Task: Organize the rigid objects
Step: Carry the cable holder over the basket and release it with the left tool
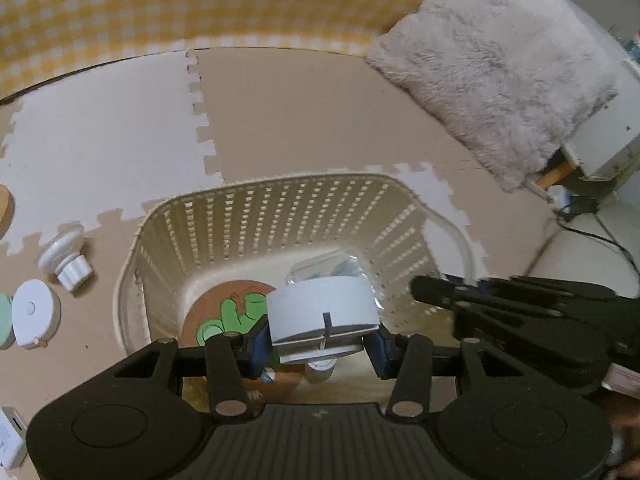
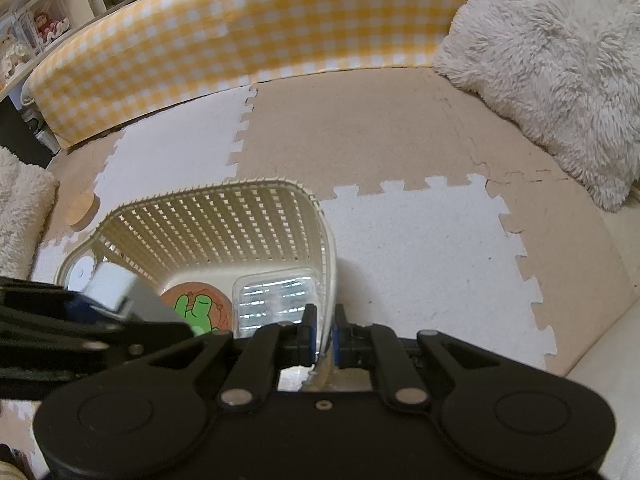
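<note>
A cream slatted basket (image 1: 256, 216) stands on the foam mat. My left gripper (image 1: 320, 344) is shut on a white round puck-shaped box (image 1: 320, 308) and holds it over the basket's inside. Below it lie a cork coaster with a green figure (image 1: 224, 316) and a clear plastic case (image 1: 328, 268). My right gripper (image 2: 325, 332) is shut on the basket's right rim (image 2: 329, 264). From the right wrist view the white box (image 2: 108, 284) shows at the left, with the coaster (image 2: 200, 304) and the clear case (image 2: 276, 296) inside the basket.
Left of the basket lie a white suction-cup piece (image 1: 64, 256), a white round disc (image 1: 34, 312), a green thing at the edge (image 1: 4, 320) and a white adapter (image 1: 10, 436). A wooden disc (image 2: 82, 208) lies beyond. A fluffy cushion (image 1: 492, 80) and a yellow checked bolster (image 2: 240, 32) border the mat.
</note>
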Tool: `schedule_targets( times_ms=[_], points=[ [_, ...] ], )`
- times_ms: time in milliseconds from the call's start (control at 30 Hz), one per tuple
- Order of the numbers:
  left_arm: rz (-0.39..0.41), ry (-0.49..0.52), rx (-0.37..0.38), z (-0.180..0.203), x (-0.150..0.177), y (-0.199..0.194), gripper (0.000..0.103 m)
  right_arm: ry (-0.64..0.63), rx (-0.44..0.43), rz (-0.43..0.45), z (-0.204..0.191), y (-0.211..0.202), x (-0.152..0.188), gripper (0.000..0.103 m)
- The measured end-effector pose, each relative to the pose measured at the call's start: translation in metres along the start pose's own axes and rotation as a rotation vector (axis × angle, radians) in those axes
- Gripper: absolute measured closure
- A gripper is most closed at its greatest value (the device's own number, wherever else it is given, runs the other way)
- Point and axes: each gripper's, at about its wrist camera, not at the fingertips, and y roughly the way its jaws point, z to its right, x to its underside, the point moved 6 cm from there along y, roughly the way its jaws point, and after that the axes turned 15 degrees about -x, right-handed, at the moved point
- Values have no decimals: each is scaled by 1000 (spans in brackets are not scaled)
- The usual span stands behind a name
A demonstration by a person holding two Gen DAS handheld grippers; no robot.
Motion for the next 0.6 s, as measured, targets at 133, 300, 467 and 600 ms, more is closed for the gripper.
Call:
schedule_targets(
  times_ms=[133, 300, 467, 600],
  points=[
    [8, -30, -24, -3, -4, 9, 43, 5, -5, 0, 1, 0, 0, 95],
    [17, -14, -4, 2, -4, 5, 32, 6, -5, -5, 1, 2, 0, 95],
    [32, 2, -2, 6, -2, -4, 27, 7, -7, -8, 1, 2, 0, 95],
    [59, 16, -41, 3, -1, -14, 15, 14, -9, -7, 3, 2, -1, 95]
  ],
)
